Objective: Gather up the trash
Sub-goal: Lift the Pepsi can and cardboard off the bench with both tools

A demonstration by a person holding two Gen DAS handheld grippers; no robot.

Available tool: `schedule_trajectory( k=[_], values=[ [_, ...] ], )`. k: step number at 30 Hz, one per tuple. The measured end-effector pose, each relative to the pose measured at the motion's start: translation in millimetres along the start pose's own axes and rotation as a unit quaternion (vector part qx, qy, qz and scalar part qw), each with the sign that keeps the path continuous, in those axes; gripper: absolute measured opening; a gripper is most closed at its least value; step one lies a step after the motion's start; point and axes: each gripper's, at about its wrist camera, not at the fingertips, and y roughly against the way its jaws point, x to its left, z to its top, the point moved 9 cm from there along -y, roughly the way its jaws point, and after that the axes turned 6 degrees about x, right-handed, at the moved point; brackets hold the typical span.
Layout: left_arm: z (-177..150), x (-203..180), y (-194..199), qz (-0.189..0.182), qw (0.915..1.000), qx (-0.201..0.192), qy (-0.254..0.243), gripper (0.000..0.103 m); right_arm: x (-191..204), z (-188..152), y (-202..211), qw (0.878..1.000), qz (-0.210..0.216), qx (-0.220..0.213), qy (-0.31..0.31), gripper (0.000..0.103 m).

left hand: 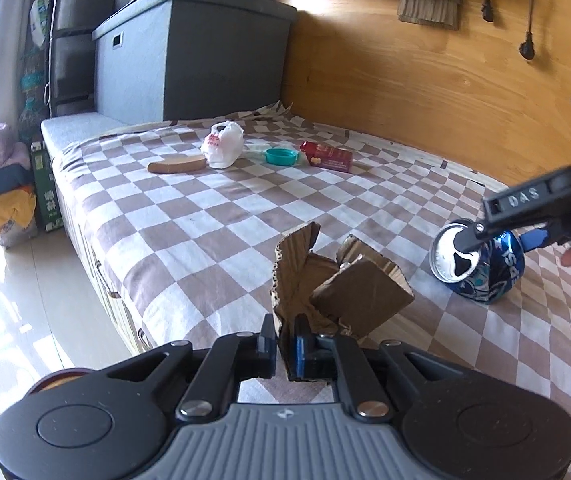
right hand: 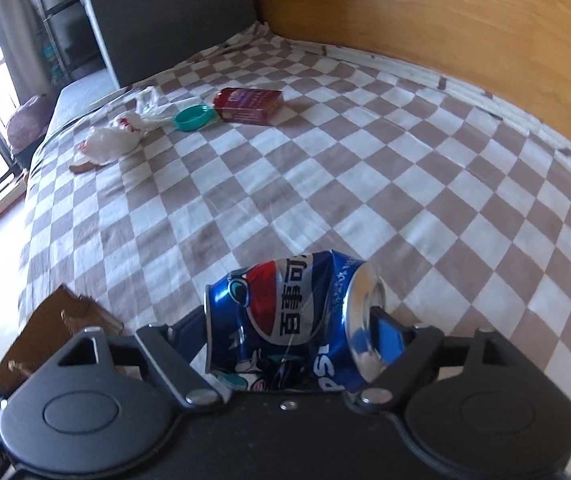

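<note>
can [right hand: 285, 320] blue, red, white | bedsheet [right hand: 325, 184] brown-white checks | lid [right hand: 193, 118] teal

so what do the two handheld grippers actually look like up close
Both are matte black linkage frames with round disc housings and silver pivot rivets. The left gripper has a ribbed grey centre grip and blue pads. The right gripper has blue pads and raised lettering on its side.

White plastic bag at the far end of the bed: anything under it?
A flat brown cardboard piece pokes out from under the white plastic bag, on the checkered sheet. How far it runs beneath is covered, as is anything else there.
</note>
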Motion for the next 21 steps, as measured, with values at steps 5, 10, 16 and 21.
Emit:
schedule_trajectory(
  k=[5,10,16,21],
  values=[
    [1.4,1.3,-2.3,-0.01,0.9999,0.004,0.007,0.009,5.9,-6.9,12.0,0.999,-0.002,-0.014,0.033,0.081],
    [4.9,-1.3,0.0,-0.017,0.9998,-0.002,0.009,0.003,6.6,-8.9,26.3,0.998,-0.019,-0.046,0.041,0.081],
    [14.5,-1.2,12.0,-0.015,0.9995,-0.025,0.012,0.002,15.2,-7.8,48.7,0.995,-0.027,-0.081,0.059,0.08],
    [26.8,11.2,30.4,-0.007,0.9984,-0.051,0.025,0.002,30.7,-6.2,62.6,0.992,-0.024,-0.097,0.076,0.08]
  ],
)
